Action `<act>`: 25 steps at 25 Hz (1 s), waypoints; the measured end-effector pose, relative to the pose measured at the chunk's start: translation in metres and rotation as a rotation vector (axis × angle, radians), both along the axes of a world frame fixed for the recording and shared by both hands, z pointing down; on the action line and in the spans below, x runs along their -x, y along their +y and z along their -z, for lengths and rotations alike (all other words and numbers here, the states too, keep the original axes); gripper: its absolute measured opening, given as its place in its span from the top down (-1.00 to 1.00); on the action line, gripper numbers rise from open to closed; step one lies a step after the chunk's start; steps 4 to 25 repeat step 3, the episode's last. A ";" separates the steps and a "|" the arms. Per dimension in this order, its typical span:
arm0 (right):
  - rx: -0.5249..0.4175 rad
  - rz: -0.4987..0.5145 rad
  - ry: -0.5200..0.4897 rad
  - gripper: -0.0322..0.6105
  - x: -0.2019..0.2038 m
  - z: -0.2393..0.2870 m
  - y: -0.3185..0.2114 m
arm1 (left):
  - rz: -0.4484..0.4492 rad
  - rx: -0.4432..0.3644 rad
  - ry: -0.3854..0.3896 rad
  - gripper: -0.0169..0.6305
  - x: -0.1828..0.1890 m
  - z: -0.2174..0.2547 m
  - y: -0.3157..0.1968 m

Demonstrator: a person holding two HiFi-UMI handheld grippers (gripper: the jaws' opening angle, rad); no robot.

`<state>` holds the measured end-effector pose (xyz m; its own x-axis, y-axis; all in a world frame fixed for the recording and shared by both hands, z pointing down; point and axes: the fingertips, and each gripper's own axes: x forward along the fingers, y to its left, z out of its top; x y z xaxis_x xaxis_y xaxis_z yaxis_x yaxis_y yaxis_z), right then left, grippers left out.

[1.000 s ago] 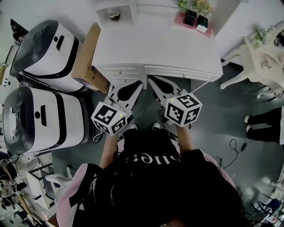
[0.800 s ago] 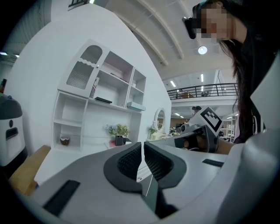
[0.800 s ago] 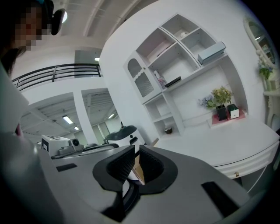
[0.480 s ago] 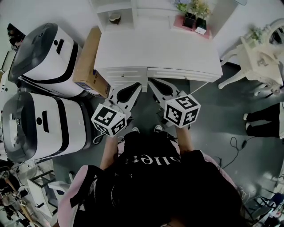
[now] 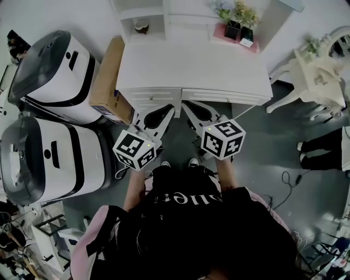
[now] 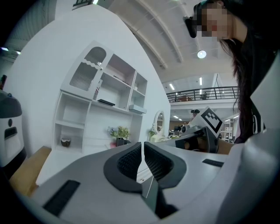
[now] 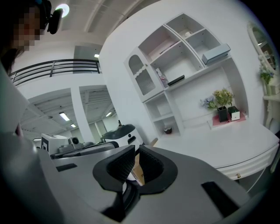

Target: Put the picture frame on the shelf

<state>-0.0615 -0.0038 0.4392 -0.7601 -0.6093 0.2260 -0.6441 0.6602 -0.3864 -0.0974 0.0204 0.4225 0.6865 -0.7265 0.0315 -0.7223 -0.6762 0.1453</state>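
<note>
A white shelf unit stands at the back of a white desk. It also shows in the left gripper view and the right gripper view. I cannot make out a picture frame for certain. A small white-edged item stands beside a potted plant on a pink base. My left gripper and right gripper hang side by side just in front of the desk's drawers. Both are shut with nothing between the pads.
Two large white-and-black machines stand to the left. A cardboard box leans between them and the desk. An ornate white table and a person's legs are at the right. A small bowl sits in a shelf cubby.
The head view has shifted a little. Both grippers stay shut and empty in front of the desk, in nearly the same place.
</note>
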 end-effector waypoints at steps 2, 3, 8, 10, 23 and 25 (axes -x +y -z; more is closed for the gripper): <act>0.001 0.000 0.003 0.70 0.002 -0.001 0.000 | 0.002 0.002 0.002 0.85 0.003 -0.001 -0.001; 0.002 0.000 0.004 0.70 0.003 -0.001 -0.001 | 0.003 0.003 0.003 0.85 0.004 -0.001 -0.001; 0.002 0.000 0.004 0.70 0.003 -0.001 -0.001 | 0.003 0.003 0.003 0.85 0.004 -0.001 -0.001; 0.002 0.000 0.004 0.70 0.003 -0.001 -0.001 | 0.003 0.003 0.003 0.85 0.004 -0.001 -0.001; 0.002 0.000 0.004 0.70 0.003 -0.001 -0.001 | 0.003 0.003 0.003 0.85 0.004 -0.001 -0.001; 0.002 0.000 0.004 0.70 0.003 -0.001 -0.001 | 0.003 0.003 0.003 0.85 0.004 -0.001 -0.001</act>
